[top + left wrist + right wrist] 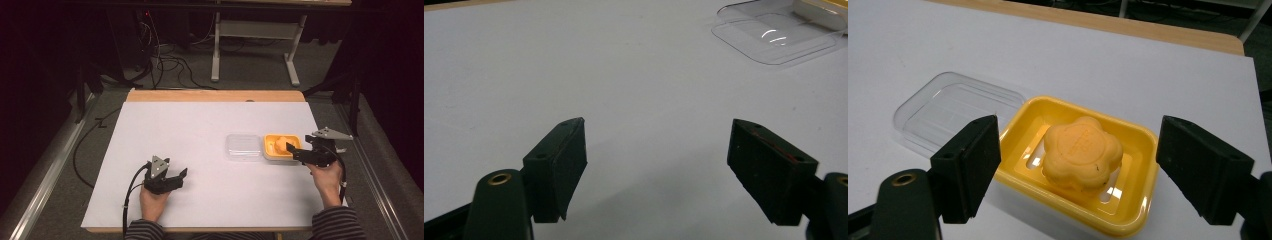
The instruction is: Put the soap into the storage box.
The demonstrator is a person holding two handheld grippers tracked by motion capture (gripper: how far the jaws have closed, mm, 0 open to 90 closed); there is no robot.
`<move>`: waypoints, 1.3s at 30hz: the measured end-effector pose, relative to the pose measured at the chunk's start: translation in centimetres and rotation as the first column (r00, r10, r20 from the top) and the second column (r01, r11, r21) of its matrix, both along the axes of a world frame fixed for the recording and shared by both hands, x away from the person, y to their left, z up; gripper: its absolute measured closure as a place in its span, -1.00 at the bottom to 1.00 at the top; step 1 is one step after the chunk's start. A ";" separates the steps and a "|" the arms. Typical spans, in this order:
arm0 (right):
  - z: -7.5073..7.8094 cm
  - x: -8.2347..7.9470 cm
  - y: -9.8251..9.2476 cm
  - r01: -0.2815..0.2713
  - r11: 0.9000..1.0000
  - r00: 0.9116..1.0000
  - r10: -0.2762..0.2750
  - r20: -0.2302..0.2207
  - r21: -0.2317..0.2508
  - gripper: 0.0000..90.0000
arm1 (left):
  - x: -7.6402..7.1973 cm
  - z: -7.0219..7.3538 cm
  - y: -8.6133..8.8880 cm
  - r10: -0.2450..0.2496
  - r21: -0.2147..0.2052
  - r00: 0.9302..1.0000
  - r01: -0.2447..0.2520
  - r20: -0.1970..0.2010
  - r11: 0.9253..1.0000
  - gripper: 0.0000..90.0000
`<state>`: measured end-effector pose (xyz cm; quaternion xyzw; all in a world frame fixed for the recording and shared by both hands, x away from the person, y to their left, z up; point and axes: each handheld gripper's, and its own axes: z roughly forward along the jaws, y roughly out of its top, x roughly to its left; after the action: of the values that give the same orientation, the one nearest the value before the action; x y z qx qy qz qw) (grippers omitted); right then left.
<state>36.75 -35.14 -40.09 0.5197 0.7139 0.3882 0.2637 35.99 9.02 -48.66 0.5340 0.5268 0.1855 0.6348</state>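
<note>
I see an orange soap (1082, 152) shaped like a flower. It sits in a yellow dish (1135, 145) on the white table (200, 130). A clear lid (955, 107) lies flat on the table, touching the dish on its far side from my right gripper (300, 148). My right gripper is just beside the dish, and its jaws are wide apart. In the right gripper view the soap shows between the two black jaws, but the jaws do not touch it. Nothing is in them. My left gripper (175, 177) rests well apart from the dish, near the front of the table. Its jaws are wide apart too, with only bare table between them. In the left gripper view the lid (774, 37) is far off in the top corner.
</note>
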 end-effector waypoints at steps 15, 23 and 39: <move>0.2 -2.2 -0.3 0.016 1.000 0.999 -0.015 0.037 -0.011 -0.58 | 0.0 0.0 0.0 -0.001 0.001 1.000 0.001 0.000 1.000 -0.46; 0.3 -3.1 -0.5 0.012 1.000 0.999 -0.013 0.048 0.027 -0.56 | 0.0 0.0 0.0 -0.001 0.001 1.000 0.001 0.000 1.000 -0.46; 0.3 -5.2 -0.2 0.005 0.999 0.995 -0.010 0.101 0.047 -0.57 | 0.0 0.0 0.0 -0.002 0.005 1.000 0.002 0.001 1.000 -0.46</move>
<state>31.60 -35.30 -39.82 0.5082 0.6883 0.4297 0.2888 35.97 9.02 -48.67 0.5359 0.5255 0.1864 0.6340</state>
